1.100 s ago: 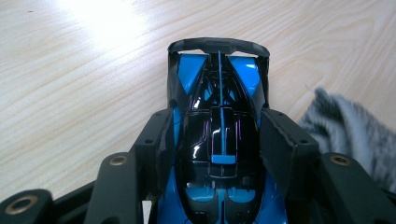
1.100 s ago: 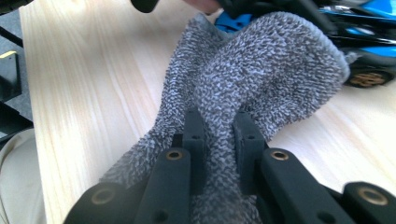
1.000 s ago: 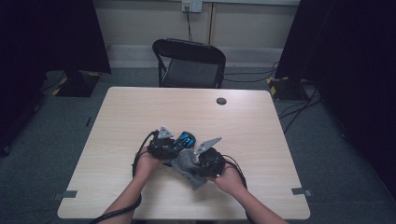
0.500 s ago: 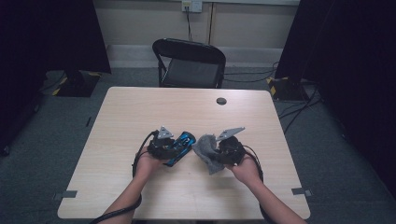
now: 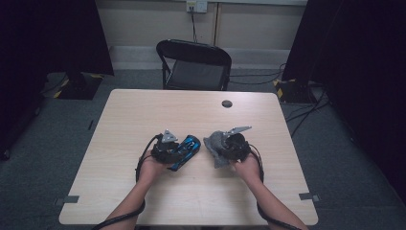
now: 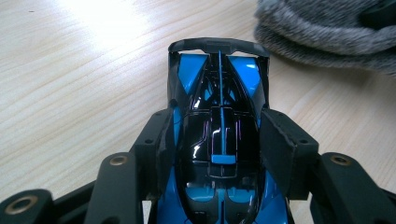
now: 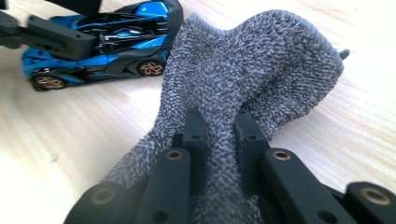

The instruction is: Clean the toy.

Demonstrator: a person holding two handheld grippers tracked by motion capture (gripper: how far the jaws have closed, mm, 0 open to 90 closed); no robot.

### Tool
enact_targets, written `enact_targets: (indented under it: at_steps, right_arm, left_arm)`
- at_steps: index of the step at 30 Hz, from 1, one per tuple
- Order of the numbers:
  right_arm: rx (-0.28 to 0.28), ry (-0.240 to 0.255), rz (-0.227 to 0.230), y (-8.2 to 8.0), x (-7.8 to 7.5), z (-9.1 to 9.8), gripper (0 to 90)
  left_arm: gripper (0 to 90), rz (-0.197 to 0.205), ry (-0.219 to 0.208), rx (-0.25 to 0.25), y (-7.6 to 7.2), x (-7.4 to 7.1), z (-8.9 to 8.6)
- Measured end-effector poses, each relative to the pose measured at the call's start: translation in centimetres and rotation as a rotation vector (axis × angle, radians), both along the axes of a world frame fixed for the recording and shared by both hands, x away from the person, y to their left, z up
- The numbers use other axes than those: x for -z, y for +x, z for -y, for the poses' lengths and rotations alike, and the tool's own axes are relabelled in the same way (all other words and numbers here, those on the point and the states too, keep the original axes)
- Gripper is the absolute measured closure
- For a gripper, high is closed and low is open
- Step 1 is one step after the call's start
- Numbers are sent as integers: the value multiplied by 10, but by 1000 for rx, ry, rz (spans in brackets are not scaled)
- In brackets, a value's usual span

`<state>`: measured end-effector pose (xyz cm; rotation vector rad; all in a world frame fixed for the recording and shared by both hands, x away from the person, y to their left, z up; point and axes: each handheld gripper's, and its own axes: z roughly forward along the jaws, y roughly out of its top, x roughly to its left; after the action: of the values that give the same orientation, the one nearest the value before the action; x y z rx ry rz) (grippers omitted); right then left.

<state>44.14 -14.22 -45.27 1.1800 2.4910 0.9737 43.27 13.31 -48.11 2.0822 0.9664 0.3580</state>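
The left gripper (image 5: 176,152) clamps the blue and black toy race car (image 5: 186,151) across its cabin, one pad against each flank, as the left gripper view shows (image 6: 219,135). The right gripper (image 5: 221,147) pinches a bunched fold of a grey knitted cloth (image 5: 216,146); in the right gripper view its jaws stand close together with the knit squeezed between them (image 7: 217,133).

Taking the toy car as the landmark: it sits on the pale wooden table (image 5: 143,115), nearer the person than the middle. A second ago the cloth lay against the car, half over its right side, with the two grippers touching. Now the right hand has drawn the cloth off to the right, and a strip of bare tabletop shows between car and cloth. The left hand has kept the car where it was.

In the right gripper view the car (image 7: 100,37) lies beyond the hanging cloth (image 7: 243,74), wheels on the table. A small dark round disc (image 5: 227,103) lies well beyond the car toward the folding chair (image 5: 194,64).

I judge that the cloth has been lifted away after a wipe or an unwrapping; the car is now free for the next pass.
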Motion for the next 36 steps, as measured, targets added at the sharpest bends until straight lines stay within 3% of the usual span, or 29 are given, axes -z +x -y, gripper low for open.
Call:
enact_targets:
  at_steps: [11,20,29,36]
  right_arm:
    - [-31,-16,-20,2,15,-24,783]
    - [-112,-16,-31,-11,17,-44,784]
    - [-157,8,-38,-22,18,-51,784]
    - [-226,12,-46,-35,18,-64,783]
  left_arm:
    - [465,1,-2,-1,0,0,0]
    - [465,0,0,-1,0,0,0]
    - [465,0,3,-2,0,0,0]
    - [465,0,6,-1,0,0,0]
